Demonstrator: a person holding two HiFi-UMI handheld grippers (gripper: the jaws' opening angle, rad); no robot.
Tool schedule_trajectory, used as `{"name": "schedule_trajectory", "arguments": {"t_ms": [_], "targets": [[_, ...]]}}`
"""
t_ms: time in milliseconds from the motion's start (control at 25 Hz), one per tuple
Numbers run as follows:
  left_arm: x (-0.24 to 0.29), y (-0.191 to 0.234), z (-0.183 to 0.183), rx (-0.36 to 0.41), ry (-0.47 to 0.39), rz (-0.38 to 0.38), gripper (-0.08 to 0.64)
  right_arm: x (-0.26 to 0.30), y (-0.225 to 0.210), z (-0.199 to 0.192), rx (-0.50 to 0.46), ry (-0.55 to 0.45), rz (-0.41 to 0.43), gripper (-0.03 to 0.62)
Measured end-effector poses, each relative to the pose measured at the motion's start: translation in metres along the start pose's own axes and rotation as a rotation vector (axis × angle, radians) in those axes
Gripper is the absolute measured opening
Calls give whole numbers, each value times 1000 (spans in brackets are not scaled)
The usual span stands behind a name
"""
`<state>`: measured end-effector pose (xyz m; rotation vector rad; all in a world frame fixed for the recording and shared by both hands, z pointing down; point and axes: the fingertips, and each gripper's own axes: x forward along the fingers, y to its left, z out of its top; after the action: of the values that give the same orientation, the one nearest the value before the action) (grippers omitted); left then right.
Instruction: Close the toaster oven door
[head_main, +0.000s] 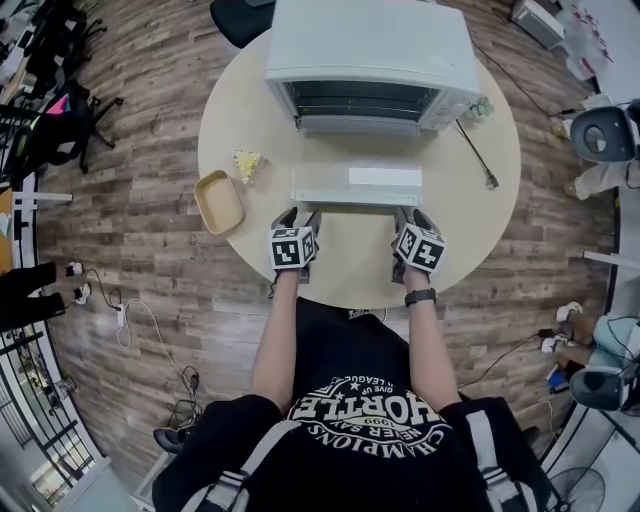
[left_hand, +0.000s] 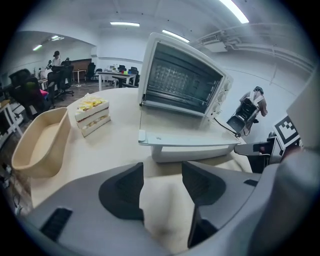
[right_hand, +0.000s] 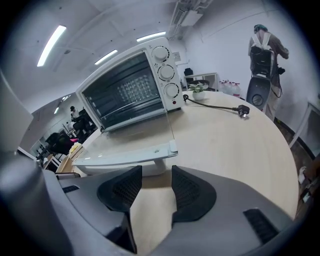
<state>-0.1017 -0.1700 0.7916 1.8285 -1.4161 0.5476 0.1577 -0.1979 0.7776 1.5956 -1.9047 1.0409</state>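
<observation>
Left gripper (left_hand: 162, 187) and right gripper (right_hand: 156, 186) stood spread and empty before the open toaster oven door (head_main: 357, 186).
Both pointed downward, low over the worktop (head_main: 470, 200), at the ends of outstretched forearms (head_main: 283, 330). The door lay folded down flat just ahead of them, hinged to the toaster oven (head_main: 370, 50) beyond. Its glass panel looked stiff, fairly light and breakable; the handle (left_hand: 195, 154) along the near edge, pushed up from beneath, seemed the safest hold.

The black shirt (head_main: 330, 345) shows white print, upside down: "CHAMPIONS", "LEAGUE" and "1999"
</observation>
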Motion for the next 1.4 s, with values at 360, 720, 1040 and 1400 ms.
{"name": "schedule_trajectory", "arguments": {"t_ms": [360,720,1040,1400], "targets": [[9,6,10,-3,-7,10,258,6,-3,-4,-13,35,-20,206],[14,7,17,27,-8,26,148,15,4,1,-35,40,13,154],[13,11,19,25,-3,56,92,14,1,5,-29,49,-50,129],[12,12,20,12,-20,57,86,11,-1,4,-9,48,-44,126]]}}
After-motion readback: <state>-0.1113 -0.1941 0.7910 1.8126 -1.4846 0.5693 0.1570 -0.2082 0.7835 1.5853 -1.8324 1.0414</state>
